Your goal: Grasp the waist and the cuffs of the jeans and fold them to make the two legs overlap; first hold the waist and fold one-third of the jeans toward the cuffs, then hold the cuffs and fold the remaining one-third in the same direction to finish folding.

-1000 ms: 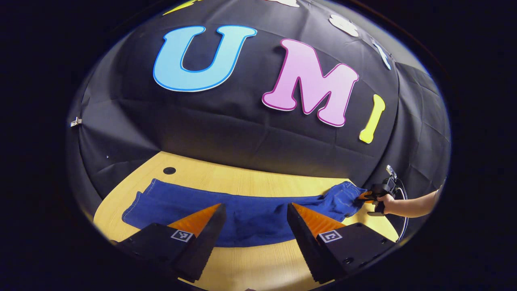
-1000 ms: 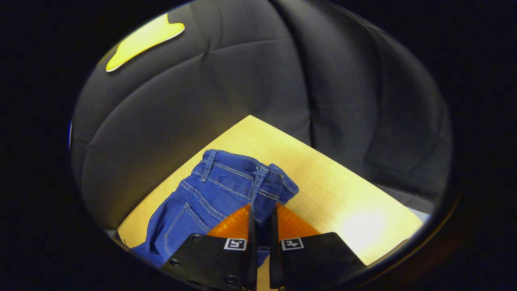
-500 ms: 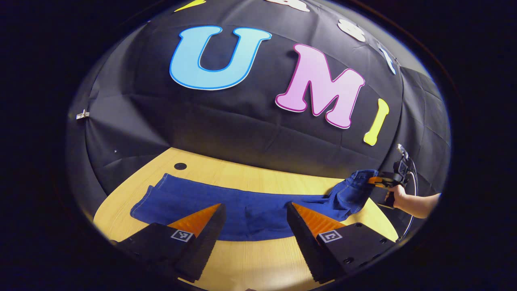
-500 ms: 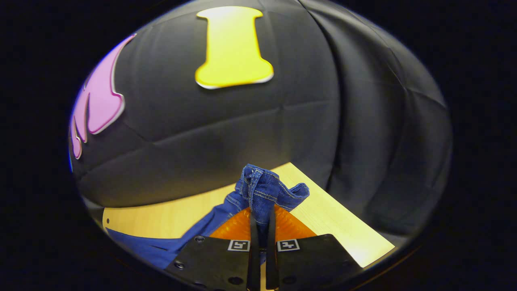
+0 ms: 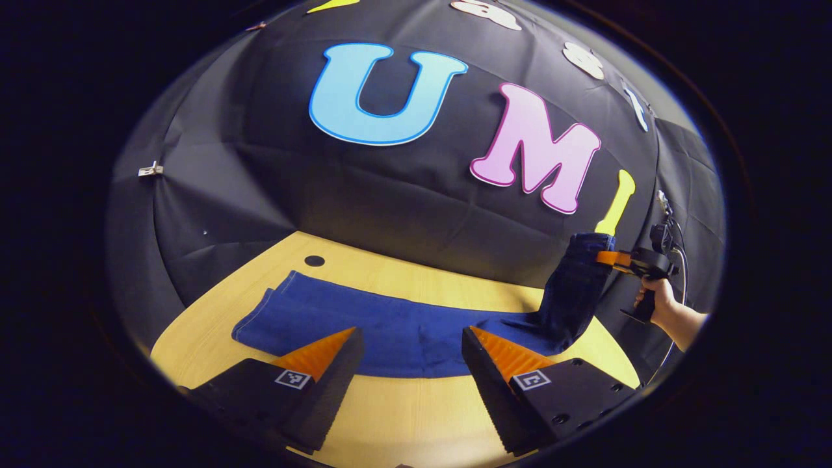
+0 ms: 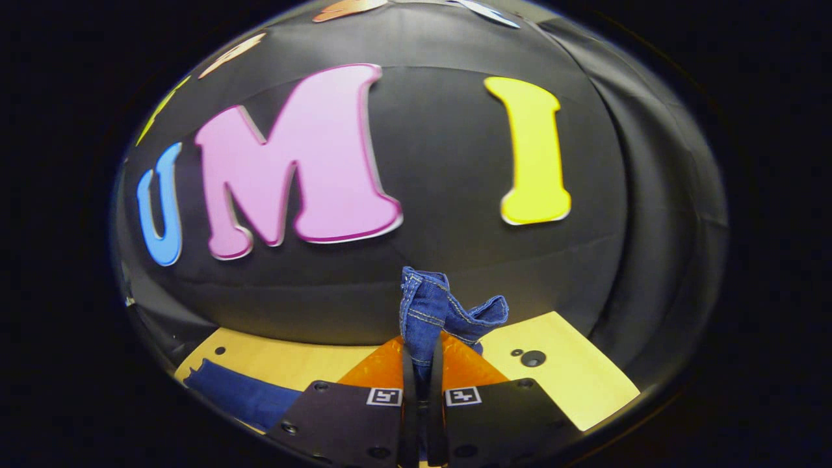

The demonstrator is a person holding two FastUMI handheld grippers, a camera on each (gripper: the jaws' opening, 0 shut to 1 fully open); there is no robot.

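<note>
Above table (image 5: 416, 416), right gripper (image 6: 421, 364) pinches jeans (image 5: 403, 325), seemingly waist; left gripper (image 5: 409, 364) gapes.

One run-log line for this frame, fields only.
stage: waist fold | right tool: shut on jeans waist, raised | left tool: open above table, idle | cuffs: flat

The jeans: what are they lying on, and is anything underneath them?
The jeans lie along a wooden table, which shows bare around them. Their waist end hangs lifted, pinched in the right gripper. Whatever lies beneath the flat part is covered by the denim.
</note>
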